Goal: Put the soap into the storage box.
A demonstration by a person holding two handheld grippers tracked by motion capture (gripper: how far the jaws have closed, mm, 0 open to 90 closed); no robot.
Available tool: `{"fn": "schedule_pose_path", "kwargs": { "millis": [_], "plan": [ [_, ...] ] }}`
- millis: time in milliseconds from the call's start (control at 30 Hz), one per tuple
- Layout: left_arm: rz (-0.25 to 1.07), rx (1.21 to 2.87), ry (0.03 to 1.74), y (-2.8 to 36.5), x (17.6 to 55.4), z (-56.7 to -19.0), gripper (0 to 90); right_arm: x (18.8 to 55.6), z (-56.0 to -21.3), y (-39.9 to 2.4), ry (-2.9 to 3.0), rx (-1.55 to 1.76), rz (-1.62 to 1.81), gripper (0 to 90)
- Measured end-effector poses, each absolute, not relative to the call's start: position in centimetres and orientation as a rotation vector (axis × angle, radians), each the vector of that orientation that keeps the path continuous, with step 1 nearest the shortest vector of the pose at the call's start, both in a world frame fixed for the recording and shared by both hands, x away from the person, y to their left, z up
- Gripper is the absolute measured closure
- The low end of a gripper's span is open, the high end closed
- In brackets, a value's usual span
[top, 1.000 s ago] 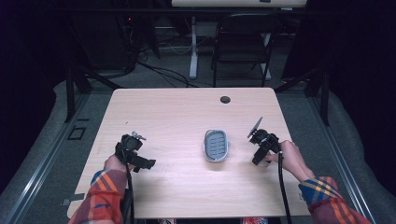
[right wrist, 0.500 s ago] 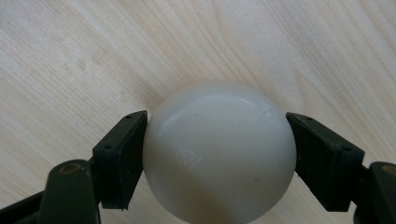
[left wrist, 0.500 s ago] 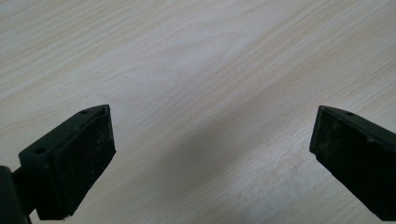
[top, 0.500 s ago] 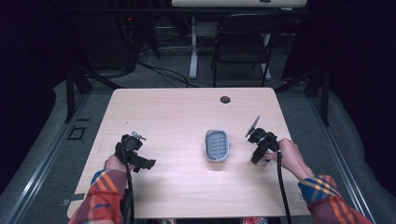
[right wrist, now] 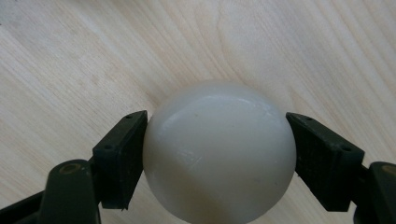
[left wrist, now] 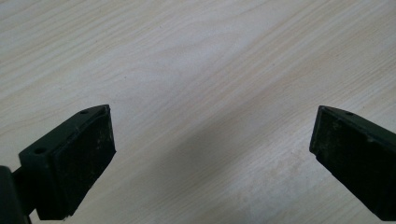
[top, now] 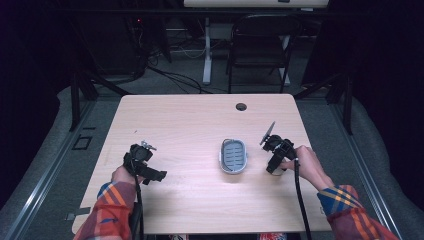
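Observation:
A smooth white rounded object (right wrist: 219,158), like a bar of soap, sits between the two pads of my right gripper (right wrist: 217,140), which is shut on it just above the wood. In the high view the right gripper (top: 274,169) is right of a small oval dish (top: 233,155) with a grey rim and a ribbed blue-grey inside, which holds nothing. At the table's left front, my left gripper (top: 156,175) is low over the wood. Its jaws stand wide apart over bare wood in the left gripper view (left wrist: 210,140).
The light wooden table (top: 190,125) has a round dark cable hole (top: 241,106) near its far edge. Behind the table a black folding chair (top: 260,45) and a white desk leg (top: 206,50) stand on grey floor with cables.
My right gripper with the white object has drifted slightly left, toward the dish. The left gripper has stayed where it was.

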State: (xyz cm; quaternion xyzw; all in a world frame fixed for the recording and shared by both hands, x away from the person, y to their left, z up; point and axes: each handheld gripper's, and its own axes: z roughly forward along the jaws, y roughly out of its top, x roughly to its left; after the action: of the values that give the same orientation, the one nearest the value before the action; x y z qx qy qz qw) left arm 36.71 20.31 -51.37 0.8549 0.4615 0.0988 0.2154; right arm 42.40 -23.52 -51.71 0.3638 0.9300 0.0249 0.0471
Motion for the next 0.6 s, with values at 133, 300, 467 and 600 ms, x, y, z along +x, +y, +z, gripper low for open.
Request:
{"fn": "schedule_pose_path", "kwargs": {
  "millis": [133,300,467,600],
  "plan": [
    [0.274,2.37,1.279,20.3,36.7,-51.4,0.0,42.5,-51.3,-23.2,2.831,1.096,0.103,23.7],
    [0.275,2.372,1.279,20.3,36.7,-51.4,0.0,42.6,-50.9,-22.7,2.838,1.083,0.096,23.8],
    [0.275,2.38,1.281,20.2,36.8,-51.4,0.0,42.8,-50.2,-22.1,2.848,1.032,0.071,23.8],
    [0.277,2.386,1.283,20.2,36.8,-51.4,0.0,43.1,-49.6,-21.7,2.85,1.013,0.082,23.8]
  ]
}}
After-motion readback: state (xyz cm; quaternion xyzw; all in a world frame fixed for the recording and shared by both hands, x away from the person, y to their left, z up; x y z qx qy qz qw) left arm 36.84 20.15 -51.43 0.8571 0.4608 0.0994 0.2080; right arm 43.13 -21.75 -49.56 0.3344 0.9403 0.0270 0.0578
